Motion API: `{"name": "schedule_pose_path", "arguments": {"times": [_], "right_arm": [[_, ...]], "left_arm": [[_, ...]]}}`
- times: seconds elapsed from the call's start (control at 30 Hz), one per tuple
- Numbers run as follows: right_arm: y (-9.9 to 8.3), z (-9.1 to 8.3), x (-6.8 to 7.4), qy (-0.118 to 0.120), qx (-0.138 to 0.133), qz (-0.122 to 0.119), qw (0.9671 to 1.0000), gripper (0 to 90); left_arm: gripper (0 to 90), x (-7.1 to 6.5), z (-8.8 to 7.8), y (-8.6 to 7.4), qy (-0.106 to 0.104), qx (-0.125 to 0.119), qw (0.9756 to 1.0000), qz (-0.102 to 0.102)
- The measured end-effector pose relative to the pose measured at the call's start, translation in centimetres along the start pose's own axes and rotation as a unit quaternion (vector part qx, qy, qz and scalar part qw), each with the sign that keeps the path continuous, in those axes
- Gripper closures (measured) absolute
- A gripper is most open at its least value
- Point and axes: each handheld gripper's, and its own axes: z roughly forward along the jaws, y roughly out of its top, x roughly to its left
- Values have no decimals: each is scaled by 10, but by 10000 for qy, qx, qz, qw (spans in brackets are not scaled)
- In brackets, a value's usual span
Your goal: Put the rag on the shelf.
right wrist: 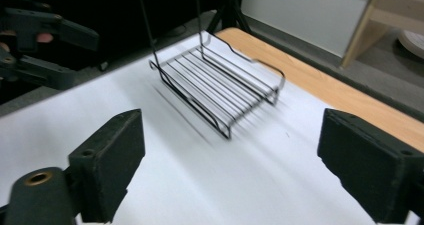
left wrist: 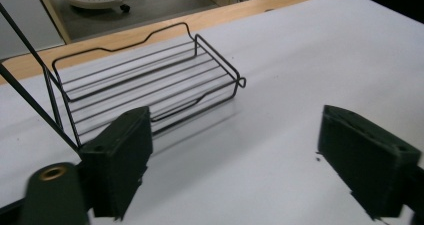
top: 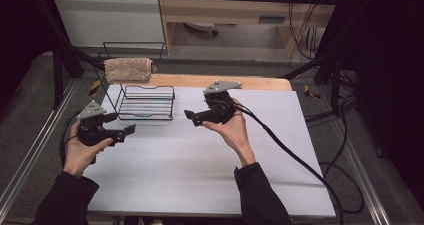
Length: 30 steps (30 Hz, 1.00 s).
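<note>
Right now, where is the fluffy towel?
In the high view the towel hangs over the top bar of the black wire rack, at the far left of the table, beyond the left gripper.

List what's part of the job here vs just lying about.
In the job:
- wire rack, standing on the white table
- folded towel hung over the rack's top bar
- left gripper, jaws open, nothing between them
- right gripper, jaws open, nothing between them

Lying about:
- wheeled chair base on the floor
- wooden desk behind it
</note>
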Motion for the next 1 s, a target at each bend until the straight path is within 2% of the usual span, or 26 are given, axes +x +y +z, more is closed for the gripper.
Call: {"name": "schedule_pose_path", "arguments": {"times": [0.17,0.4,0.67,1.0], "right_arm": [[-29,-19,-16,-134,95,183,9997,75],[-71,-44,-39,-257,206,430,9985,50],[-126,-71,-61,-319,306,857,9953,31],[-181,-102,-76,-393,372,1059,9929,25]], "left_arm": [[85,-8,10,-16,-70,117,9999,-61],[74,-19,23,-38,-148,290,9995,-10],[78,-25,26,-58,-212,310,9993,68],[77,-26,27,-73,-322,320,9988,168]]}}
